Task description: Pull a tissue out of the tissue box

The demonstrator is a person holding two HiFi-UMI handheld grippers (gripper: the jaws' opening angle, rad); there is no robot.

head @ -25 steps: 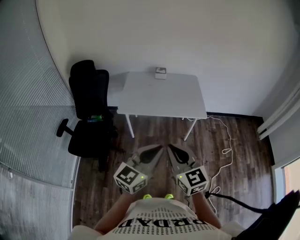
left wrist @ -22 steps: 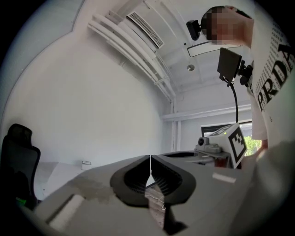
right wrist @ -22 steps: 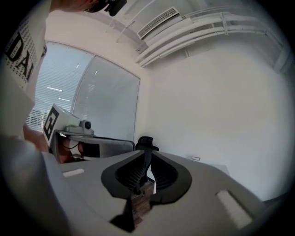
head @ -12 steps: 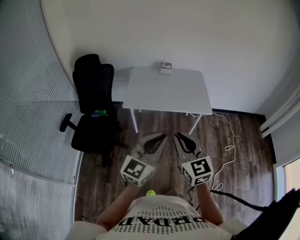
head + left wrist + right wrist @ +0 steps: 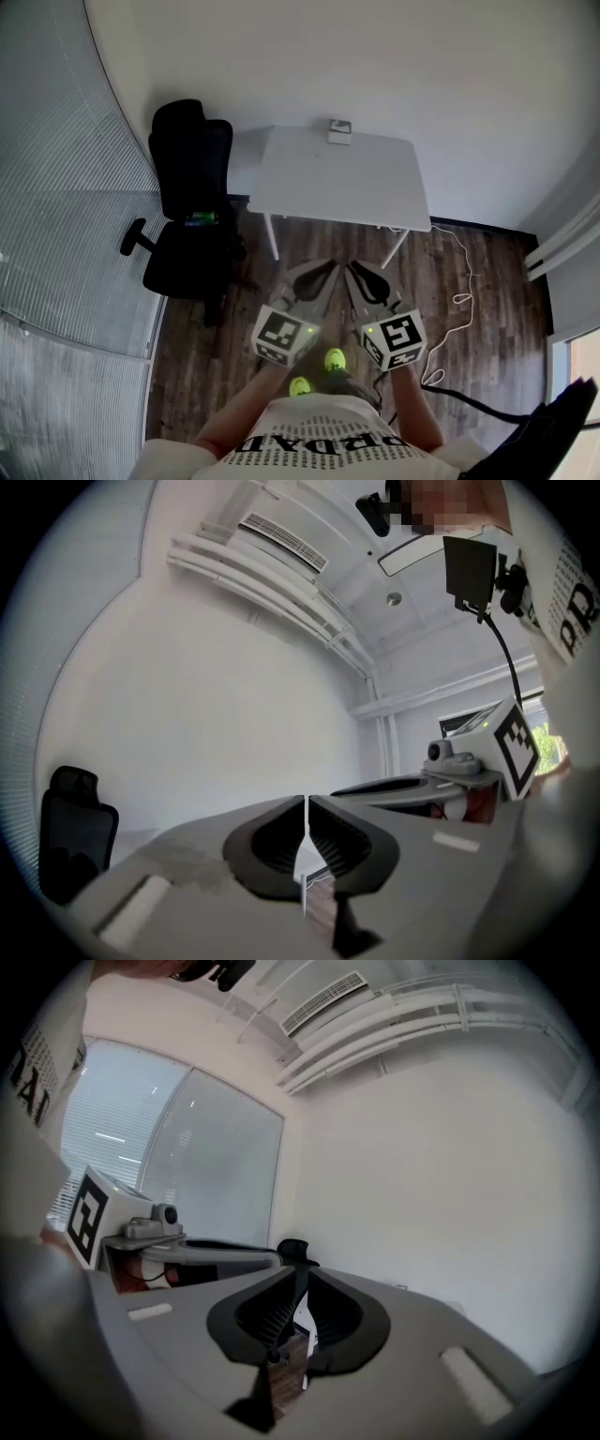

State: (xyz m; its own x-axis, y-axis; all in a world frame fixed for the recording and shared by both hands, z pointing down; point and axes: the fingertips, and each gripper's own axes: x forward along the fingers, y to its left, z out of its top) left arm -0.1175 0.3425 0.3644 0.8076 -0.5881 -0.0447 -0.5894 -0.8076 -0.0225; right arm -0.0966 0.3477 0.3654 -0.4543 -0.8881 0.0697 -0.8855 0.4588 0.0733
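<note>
A small tissue box [image 5: 339, 131] stands at the far edge of a white table [image 5: 347, 183] against the wall, well ahead of both grippers. My left gripper [image 5: 329, 266] is held level over the wooden floor with its jaws shut and nothing in them [image 5: 307, 801]. Beside it, my right gripper [image 5: 352, 268] points the same way; its jaws [image 5: 303, 1271] have just been opening and stand slightly apart, with nothing between them. Both are far short of the table.
A black office chair [image 5: 187, 216] with a green item on its seat stands left of the table. A glass wall with blinds [image 5: 66, 187] runs along the left. A white cable [image 5: 459, 281] trails over the floor at the right.
The table, the chair and the tissue box have drawn nearer in the head view as both grippers moved forward towards them. The right gripper's jaws have parted a little.
</note>
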